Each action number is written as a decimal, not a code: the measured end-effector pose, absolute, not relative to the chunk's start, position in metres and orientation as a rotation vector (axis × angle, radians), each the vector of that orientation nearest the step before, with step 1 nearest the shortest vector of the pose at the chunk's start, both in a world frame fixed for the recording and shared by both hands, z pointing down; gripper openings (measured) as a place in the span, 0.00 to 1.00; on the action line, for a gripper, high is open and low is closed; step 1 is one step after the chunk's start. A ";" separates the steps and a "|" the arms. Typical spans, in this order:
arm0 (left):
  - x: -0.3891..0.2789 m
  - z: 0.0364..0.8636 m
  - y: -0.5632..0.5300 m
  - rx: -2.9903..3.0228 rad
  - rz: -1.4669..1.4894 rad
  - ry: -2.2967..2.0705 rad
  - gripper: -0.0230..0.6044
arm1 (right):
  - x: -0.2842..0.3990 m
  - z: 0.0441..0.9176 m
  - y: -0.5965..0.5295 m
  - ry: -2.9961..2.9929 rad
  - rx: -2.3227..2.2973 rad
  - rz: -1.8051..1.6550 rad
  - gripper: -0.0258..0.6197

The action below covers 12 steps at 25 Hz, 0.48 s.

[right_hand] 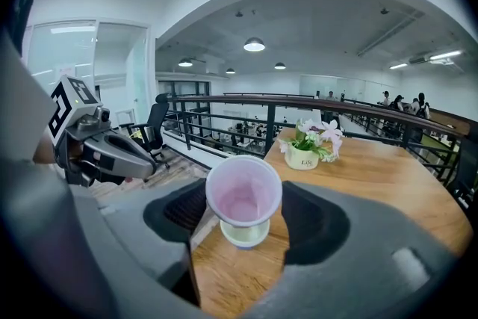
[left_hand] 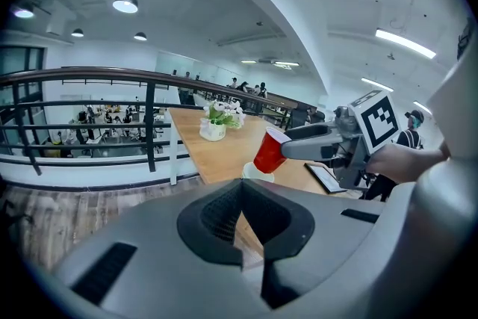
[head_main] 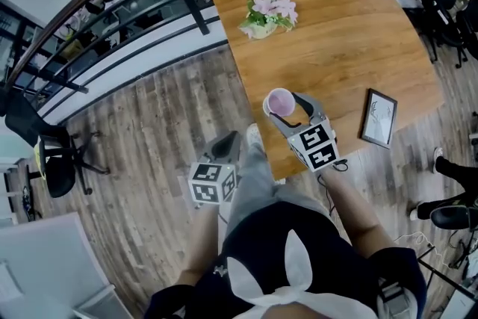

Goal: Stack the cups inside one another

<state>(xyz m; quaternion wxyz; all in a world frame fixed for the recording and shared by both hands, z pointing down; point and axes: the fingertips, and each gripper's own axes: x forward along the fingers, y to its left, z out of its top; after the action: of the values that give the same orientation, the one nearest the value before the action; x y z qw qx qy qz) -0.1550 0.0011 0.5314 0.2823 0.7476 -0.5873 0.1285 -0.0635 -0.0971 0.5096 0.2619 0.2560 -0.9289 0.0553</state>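
Right claw (head_main: 290,110) is closed on the red cup (head_main: 280,102), one jaw on either side of the cup wall, seen plainly in the right gripper view. The cup is held mouth-up, slightly tilted, and a pale pink inside is shown. It is held over the near left corner of the wooden desk (head_main: 351,41), right above a white cup (right_hand: 244,234) that is stood upright on the desk. In the right gripper view the red cup's base is lined up over the white cup's mouth. In the left gripper view the base is seen at rim level of the white cup; whether the two are touching cannot be told. In the head view the white cup is hidden under the red one.

Left claw (left_hand: 240,187) is closed, jaw tips together, with nothing gripped. It is held off the desk, over the wooden floor (head_main: 149,146), to the left of the desk edge and apart from both cups.

A small pot of pink flowers (head_main: 265,15) is placed at the far left side of the desk, well apart from the cups. A picture frame (head_main: 379,118) is laid near the desk's front right edge. A dark railing (head_main: 112,4) is seen beyond the floor, left of the desk.
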 end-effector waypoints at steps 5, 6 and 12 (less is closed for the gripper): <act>-0.160 0.536 0.003 1.979 0.345 -1.584 0.06 | -0.064 0.527 -0.100 -2.476 0.676 0.161 0.52; -0.162 0.537 0.004 1.973 0.347 -1.586 0.06 | -0.065 0.531 -0.100 -2.467 0.672 0.163 0.52; -0.168 0.539 0.000 1.956 0.344 -1.596 0.06 | -0.072 0.549 -0.105 -2.433 0.640 0.150 0.52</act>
<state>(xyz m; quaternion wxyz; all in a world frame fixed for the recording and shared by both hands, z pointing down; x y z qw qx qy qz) -0.1682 0.0002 0.5386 0.2925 0.7341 -0.5990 0.1293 -0.0724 -0.1047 0.5493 0.3055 0.2419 -0.9192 0.0565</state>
